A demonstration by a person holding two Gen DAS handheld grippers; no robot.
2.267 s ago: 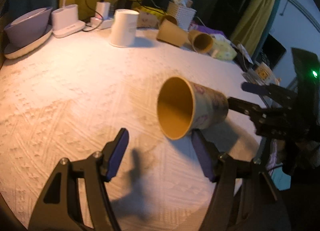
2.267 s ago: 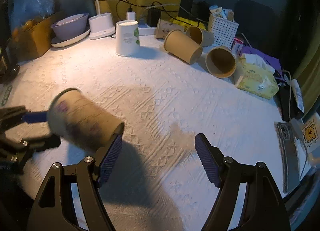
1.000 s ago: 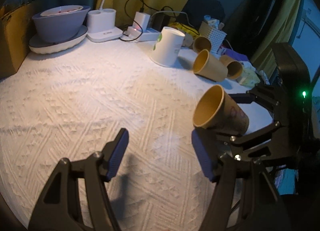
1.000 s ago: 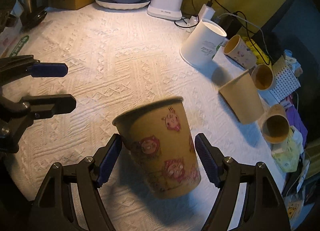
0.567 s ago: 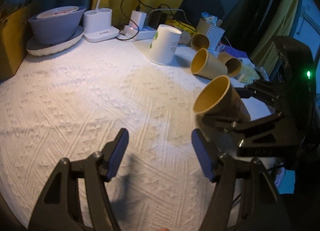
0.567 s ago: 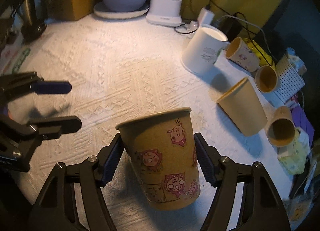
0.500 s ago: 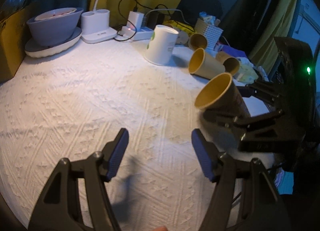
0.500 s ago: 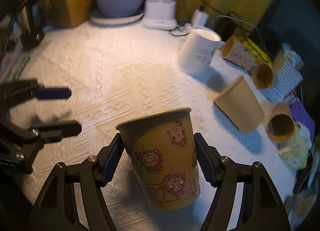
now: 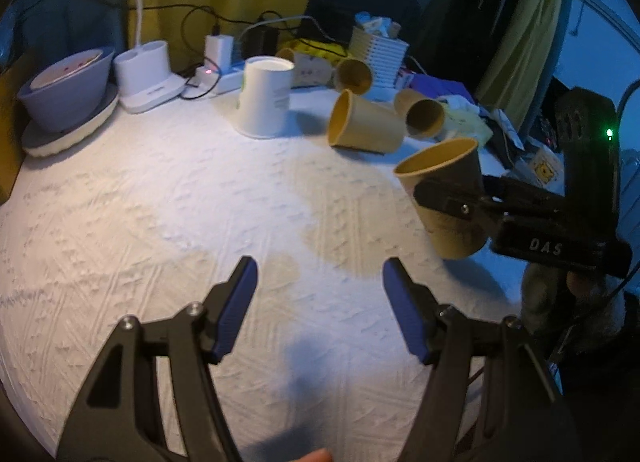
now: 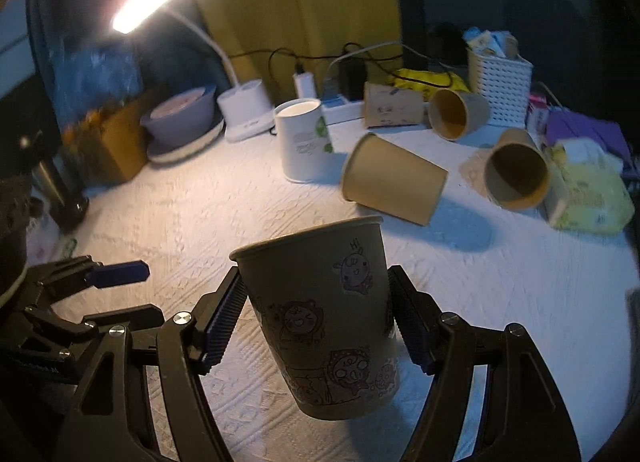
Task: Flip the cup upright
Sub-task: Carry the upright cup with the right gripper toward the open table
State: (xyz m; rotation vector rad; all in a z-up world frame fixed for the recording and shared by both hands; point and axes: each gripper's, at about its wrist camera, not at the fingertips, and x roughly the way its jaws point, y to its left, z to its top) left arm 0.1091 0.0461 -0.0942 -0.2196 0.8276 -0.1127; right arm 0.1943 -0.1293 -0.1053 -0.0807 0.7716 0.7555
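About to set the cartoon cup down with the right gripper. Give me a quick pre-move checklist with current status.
1. Right gripper shut on the cup: ok, pads press both sides.
2. Cup mouth up: ok, though slightly tilted.
3. Base off the tablecloth: ok in the left wrist view, where its bottom hangs above the cloth.
4. Landing spot below the cup: ok, bare cloth shows there.
5. Left gripper out of the way: ok, open and apart from the cup.
6. Nearest lying cup clear of the path: ok, it lies farther back.
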